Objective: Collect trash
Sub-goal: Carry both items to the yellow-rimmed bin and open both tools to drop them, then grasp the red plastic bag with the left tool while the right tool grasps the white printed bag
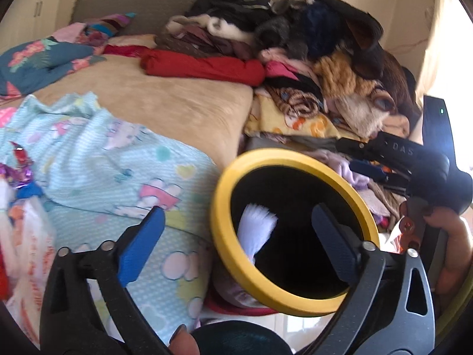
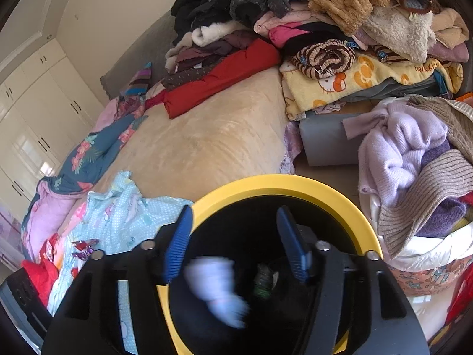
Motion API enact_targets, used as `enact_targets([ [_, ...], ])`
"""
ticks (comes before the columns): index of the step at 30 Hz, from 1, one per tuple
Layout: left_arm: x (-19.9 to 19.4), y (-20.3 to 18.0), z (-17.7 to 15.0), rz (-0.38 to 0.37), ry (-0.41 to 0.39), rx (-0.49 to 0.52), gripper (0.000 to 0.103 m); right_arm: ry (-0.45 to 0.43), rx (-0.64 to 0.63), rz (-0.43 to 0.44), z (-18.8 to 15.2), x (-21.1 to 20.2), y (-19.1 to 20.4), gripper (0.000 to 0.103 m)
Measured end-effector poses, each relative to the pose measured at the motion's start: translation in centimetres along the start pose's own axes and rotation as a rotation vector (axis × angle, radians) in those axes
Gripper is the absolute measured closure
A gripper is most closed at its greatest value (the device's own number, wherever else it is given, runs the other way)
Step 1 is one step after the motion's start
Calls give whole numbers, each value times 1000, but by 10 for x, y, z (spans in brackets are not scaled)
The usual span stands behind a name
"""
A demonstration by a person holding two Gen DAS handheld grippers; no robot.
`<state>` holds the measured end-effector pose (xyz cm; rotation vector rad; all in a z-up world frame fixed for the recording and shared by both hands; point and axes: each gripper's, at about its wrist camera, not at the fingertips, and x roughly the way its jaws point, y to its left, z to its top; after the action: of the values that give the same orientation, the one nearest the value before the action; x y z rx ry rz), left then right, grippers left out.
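A black bin with a yellow rim [image 1: 224, 236] stands beside the bed, right under both grippers. My left gripper [image 1: 236, 242] is wide open, one blue pad over the light blue blanket and the other over the bin's mouth. A white, blurred piece of tissue [image 1: 257, 230] is inside the bin, touching neither pad. In the right wrist view my right gripper [image 2: 236, 244] is open above the bin rim [image 2: 283, 186], with the blurred white tissue [image 2: 218, 287] loose below its fingers. A dark scrap [image 2: 263, 278] lies deeper in the bin. Shiny purple and red wrappers [image 2: 84, 248] lie on the blue blanket.
The bed has a beige cover [image 2: 212, 142] and a tall pile of clothes [image 2: 340, 29] at its far side. A basket of knitwear [image 2: 414, 177] stands right of the bin. White wardrobes [image 2: 35, 112] line the left wall. A hand [image 1: 452, 236] holds the right gripper.
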<state>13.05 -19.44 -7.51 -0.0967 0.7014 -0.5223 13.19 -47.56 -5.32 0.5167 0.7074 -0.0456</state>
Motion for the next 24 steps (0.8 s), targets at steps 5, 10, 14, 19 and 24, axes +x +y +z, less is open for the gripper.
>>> enact_targets([
  [5,-19,10,4,44,-46,-13,11,-41,-57,21,-3,-7,19,36],
  [10,-37,20,7,81,-95,-21,11,-71,-113,52,-6,-13,39,33],
  [14,-52,31,10,114,-134,-31,11,-91,-155,89,-11,-16,58,30],
  [19,-69,50,12,167,-169,-48,11,-97,-213,135,-22,-14,88,27],
  [24,-83,69,10,210,-187,-70,11,-82,-294,180,-39,-10,121,25],
])
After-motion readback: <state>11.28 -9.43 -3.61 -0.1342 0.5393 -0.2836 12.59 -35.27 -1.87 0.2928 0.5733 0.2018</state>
